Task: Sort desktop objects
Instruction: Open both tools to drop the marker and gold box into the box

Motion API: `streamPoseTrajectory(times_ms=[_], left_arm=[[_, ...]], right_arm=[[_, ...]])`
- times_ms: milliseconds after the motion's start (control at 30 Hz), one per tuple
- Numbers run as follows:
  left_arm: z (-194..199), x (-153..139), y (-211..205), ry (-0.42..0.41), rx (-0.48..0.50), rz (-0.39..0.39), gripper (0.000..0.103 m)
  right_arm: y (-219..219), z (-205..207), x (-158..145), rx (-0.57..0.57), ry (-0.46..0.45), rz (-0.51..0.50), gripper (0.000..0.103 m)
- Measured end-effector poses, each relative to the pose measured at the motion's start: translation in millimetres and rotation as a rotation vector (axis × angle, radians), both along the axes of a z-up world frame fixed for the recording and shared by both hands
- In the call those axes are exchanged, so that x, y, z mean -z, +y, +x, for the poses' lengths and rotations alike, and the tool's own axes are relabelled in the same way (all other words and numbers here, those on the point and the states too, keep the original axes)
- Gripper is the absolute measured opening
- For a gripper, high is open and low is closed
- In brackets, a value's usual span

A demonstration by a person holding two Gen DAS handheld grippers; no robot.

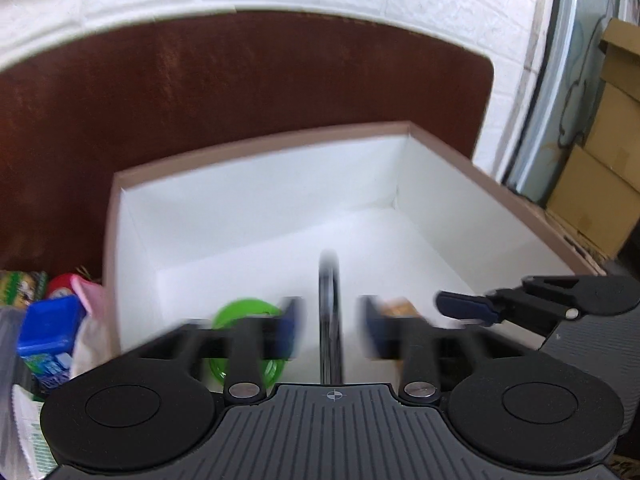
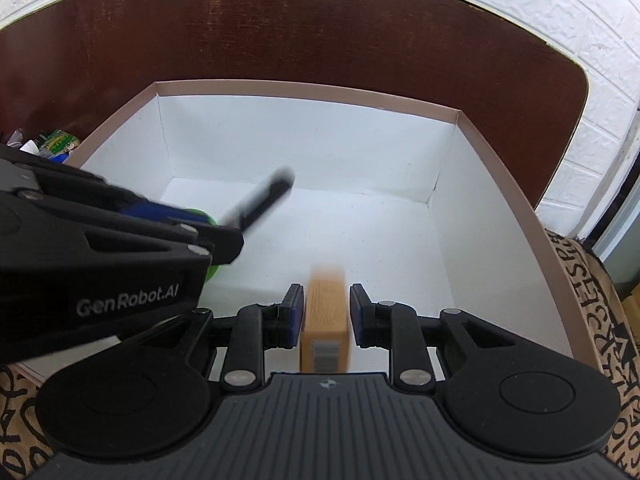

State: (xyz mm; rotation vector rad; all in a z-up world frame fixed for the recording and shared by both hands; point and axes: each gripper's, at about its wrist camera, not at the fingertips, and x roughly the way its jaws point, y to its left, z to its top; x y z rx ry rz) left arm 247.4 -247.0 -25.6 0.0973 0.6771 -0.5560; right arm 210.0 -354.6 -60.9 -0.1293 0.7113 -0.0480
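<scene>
Two grippers hang over a big white cardboard box with a brown rim (image 1: 260, 148), which sits on a dark brown wooden table (image 1: 240, 80). Far to the left, outside the box, lies a heap of small things, with a blue plastic pack (image 1: 48, 328) on top, so lots of sorting is not yet done. Next comes a round green plastic lid (image 1: 240, 312) lying flat on the box floor. The left gripper (image 1: 330, 328) has its jaws apart, and a thin black pen-like stick (image 2: 260, 202) sits in the gap, blurred; neither pad seems to touch it, so I think it is being let go. It could bounce on the lid or roll away. Further right, the right gripper (image 2: 323, 316) is open too, with its pads just beside a small tan cardboard box with a barcode label (image 2: 324, 320), not squeezing it. The two grippers are very near each other, so one could bump the other and knock the little box over.
</scene>
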Motion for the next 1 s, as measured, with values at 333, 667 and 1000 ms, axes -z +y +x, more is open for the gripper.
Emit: streamPoseTrajectory(times_ms=[333,667,1000], left_arm=[[-32.5,-18.7,4.6,-0.209,-0.009,0.047,0.103],[-45.8,-18.9,4.0,-0.21,-0.028,0.072,0.103],[-51.1,-24.8,10.7,-0.165,-0.038,0.07,0.103]], right_arm=[[-1.1,-18.7,-5.6,0.018,-0.092,-0.015,0.1],[-4.8,-28.0,-9.7,0.022,-0.084,0.013,0.103],[-0.2,-37.5,-19.2,0.027,-0.106,0.005,0.103]])
